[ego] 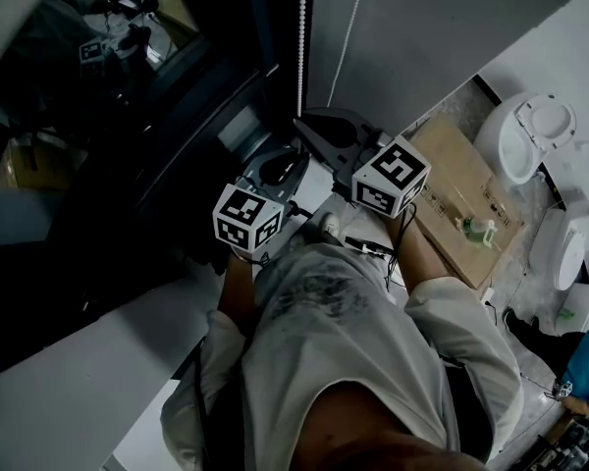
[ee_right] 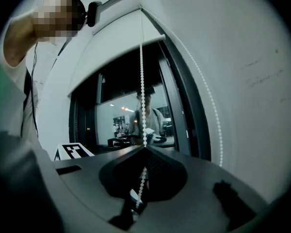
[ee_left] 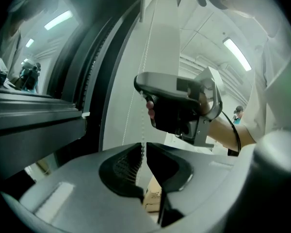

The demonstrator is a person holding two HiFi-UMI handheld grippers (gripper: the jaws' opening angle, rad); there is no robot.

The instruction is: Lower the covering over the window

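Head view: the bead chain (ego: 301,37) hung right of the dark window (ego: 98,77). Left gripper view: the left tongs (ee_left: 143,145) stood slightly parted round it, so beads could slip out. Right gripper view: the right tongs (ee_right: 145,147) clenched it under the high blind (ee_right: 119,52) — a jerk could jam it.

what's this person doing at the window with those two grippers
A person stands at a dark window, working the bead chain that hangs by it with two handheld grippers. The right gripper is clamped on a strand of the chain. The left gripper has a strand between its jaws, which stand slightly apart, not pinching it.
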